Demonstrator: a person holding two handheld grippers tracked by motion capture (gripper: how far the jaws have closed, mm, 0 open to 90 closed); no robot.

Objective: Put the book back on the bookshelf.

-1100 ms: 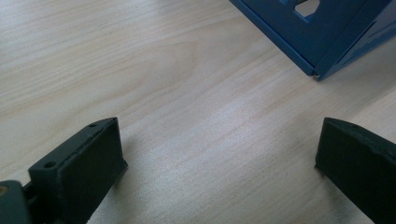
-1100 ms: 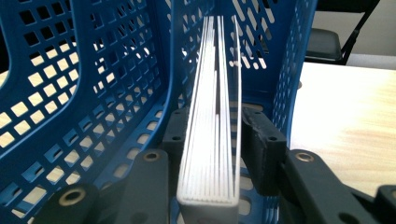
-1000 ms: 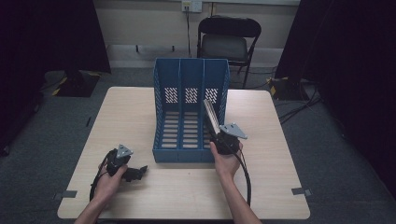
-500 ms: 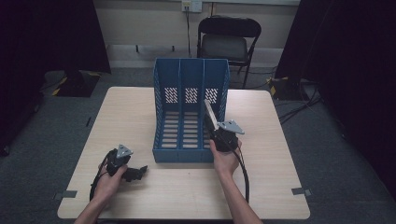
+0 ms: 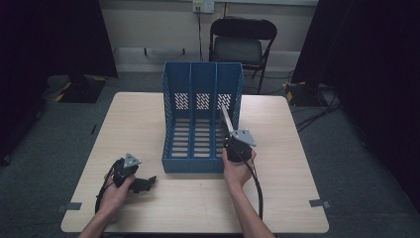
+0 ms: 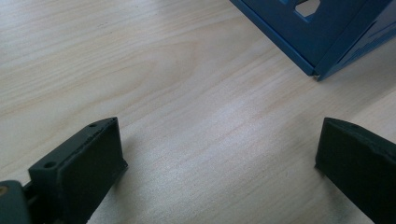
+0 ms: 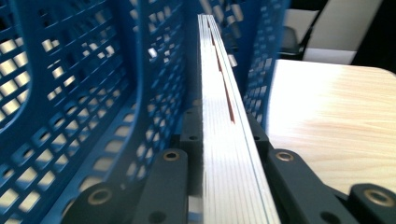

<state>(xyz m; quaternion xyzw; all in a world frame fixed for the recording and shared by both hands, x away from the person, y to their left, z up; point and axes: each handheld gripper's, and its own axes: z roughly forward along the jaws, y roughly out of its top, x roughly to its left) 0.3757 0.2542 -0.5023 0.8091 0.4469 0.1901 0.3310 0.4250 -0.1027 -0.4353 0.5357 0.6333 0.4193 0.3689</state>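
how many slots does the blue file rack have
3, side by side across the blue file rack: left, middle, right. The right claw holds a thin booklet at the right one.

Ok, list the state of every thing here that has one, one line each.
Left gripper: open, jaws wide apart, low over the table, holding nothing.
Right gripper: shut on the thin booklet.
Thin booklet: held edge-on, tilted, at the file rack's rightmost slot.
Blue file rack: upright on the table, open side toward the person; its slots look empty.
Folding chair: unfolded, unoccupied, behind the table.
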